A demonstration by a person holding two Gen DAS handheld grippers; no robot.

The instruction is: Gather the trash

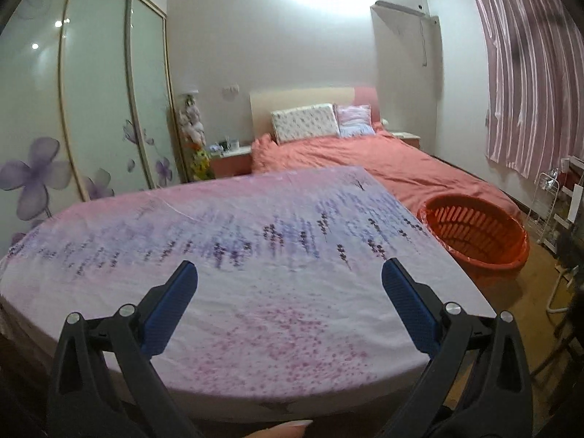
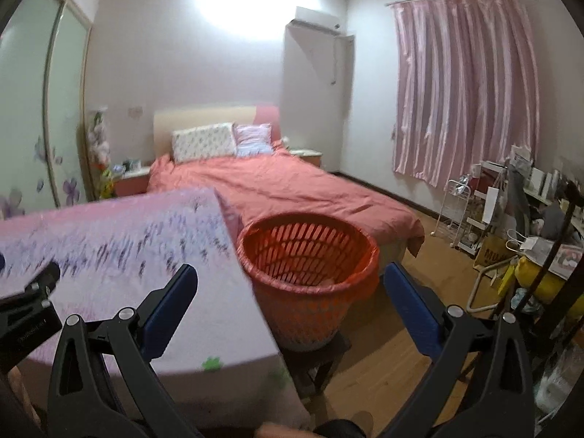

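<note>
Both grippers hang above the near edge of the cloth-covered table (image 1: 255,273); nothing is in either.

Left gripper (image 1: 290,277): blue pads spread wide, only bare flowered cloth between them. Right gripper (image 2: 290,281): pads equally wide, framing the orange basket (image 2: 310,255) and the table's right edge. The left gripper's black body shows in the right wrist view at 9 o'clock.

Basket location: just beside the table's right side, at 3 o'clock in the left wrist view and dead centre in the right. It appears to stand on a dark stool (image 2: 314,354), with the red bed (image 2: 284,186) behind it at 12 o'clock. Something pale lies at the bottom inside, too blurred to identify.

Trash: none visible on the cloth in either view. The tabletop looks cleared, so judged late in the task or between pickups.

Notes for doing this step well:
- Scan before moving: sweep the table's far edge at 11 o'clock and the floor (image 2: 401,346) at 5 o'clock, where clutter by the shelves (image 2: 471,215) may hide scraps.
- Keep the pads wide until they straddle a piece; pinching early could drag the cloth.
- Release only over the basket mouth, low enough that light scraps do not drift out.
- Avoid nudging the basket rim; its perch looks narrow.
</note>
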